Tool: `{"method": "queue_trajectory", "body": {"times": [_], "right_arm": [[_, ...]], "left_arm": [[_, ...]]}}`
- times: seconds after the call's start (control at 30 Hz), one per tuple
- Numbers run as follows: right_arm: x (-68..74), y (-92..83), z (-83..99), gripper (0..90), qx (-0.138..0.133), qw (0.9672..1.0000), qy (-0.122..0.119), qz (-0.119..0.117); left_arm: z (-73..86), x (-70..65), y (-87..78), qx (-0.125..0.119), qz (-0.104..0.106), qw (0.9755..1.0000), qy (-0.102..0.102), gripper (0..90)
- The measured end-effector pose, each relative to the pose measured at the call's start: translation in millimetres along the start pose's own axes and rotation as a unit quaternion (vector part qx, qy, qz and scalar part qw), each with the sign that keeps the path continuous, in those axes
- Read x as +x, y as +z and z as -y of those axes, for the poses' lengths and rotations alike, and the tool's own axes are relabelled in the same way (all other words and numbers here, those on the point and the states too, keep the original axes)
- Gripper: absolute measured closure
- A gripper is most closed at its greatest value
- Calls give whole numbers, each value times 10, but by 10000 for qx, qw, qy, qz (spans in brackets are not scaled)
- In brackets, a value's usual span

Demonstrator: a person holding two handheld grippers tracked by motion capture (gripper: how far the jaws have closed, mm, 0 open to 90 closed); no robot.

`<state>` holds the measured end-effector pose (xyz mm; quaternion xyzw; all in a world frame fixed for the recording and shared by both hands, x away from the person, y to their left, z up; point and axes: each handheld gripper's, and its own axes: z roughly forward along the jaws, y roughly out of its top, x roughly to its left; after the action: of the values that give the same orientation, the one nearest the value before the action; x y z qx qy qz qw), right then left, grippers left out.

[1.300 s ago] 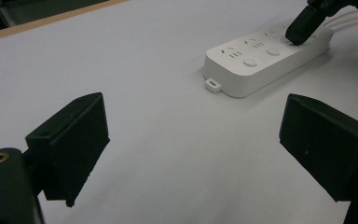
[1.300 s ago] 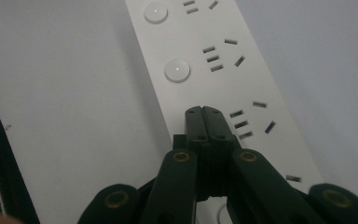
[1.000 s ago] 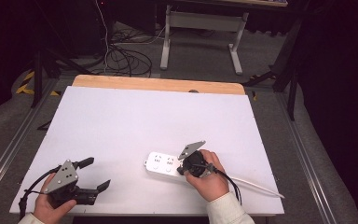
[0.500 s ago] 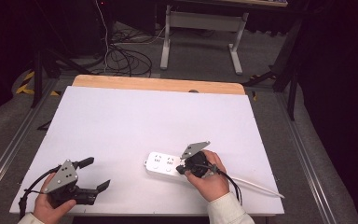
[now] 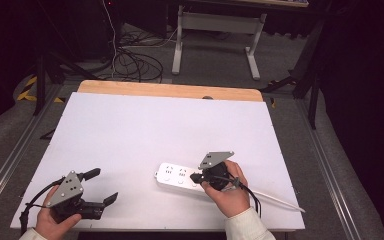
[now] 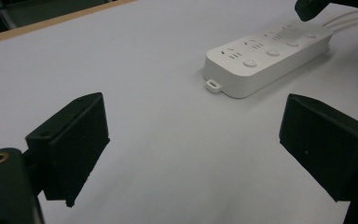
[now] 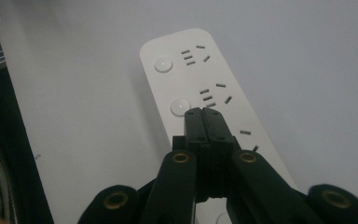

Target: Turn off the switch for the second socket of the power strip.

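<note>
Right now, from the high view, I have the power strip (image 5: pixel 180 176) lying flat on the white worktop (image 5: pixel 155 125), toward the near right, its long side slanting a little. Most of the worktop is bare, with wide room behind and to the left; the near edge runs close under both hands. My right gripper (image 5: pixel 195 177) sits over the strip's right half, and its hand hides that end; a white cable (image 5: pixel 280 201) trails off toward the right edge. My left gripper (image 5: pixel 102 186) rests near the front left corner, well apart from the strip.

From the left gripper view, my jaws stand spread wide with bare worktop between them. The strip (image 6: pixel 265 58) lies beyond, white, with round buttons beside each socket group and a small loop at its near end. Its far end is cut off.

From the right gripper view, my jaws are pressed together with nothing pinched, the tips (image 7: pixel 202 113) just above the strip (image 7: pixel 191 79) beside its second button. The gripper's body covers the strip's lower part.
</note>
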<state>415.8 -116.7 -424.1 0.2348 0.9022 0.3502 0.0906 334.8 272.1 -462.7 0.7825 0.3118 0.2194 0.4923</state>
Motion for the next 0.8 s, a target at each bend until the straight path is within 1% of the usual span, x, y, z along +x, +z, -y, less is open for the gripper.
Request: {"method": "queue_trajectory", "body": {"times": [0.3, 0.53, 0.57, 0.6, 0.67, 0.8], "right_arm": [[33, -114, -36, 900, -245, 9997, -62, 23], [29, -125, -32, 895, -327, 9994, -71, 11], [32, -128, -33, 836, -362, 9993, -54, 19], [31, -131, -34, 799, -394, 9992, -58, 41], [32, -141, -35, 754, -463, 9989, -48, 3], [34, -174, -37, 604, -639, 9979, -10, 69]], "left_arm": [[3, 1, 3, -4, -1, 10000, -13, 86], [0, 6, 7, -9, -4, 10000, -20, 86], [0, 8, 6, -4, 1, 10000, -18, 86], [-1, 8, 6, -4, 4, 10000, -21, 86], [0, 5, 3, 1, 4, 10000, -41, 86], [1, 8, -1, 8, 14, 10000, -49, 86]]}}
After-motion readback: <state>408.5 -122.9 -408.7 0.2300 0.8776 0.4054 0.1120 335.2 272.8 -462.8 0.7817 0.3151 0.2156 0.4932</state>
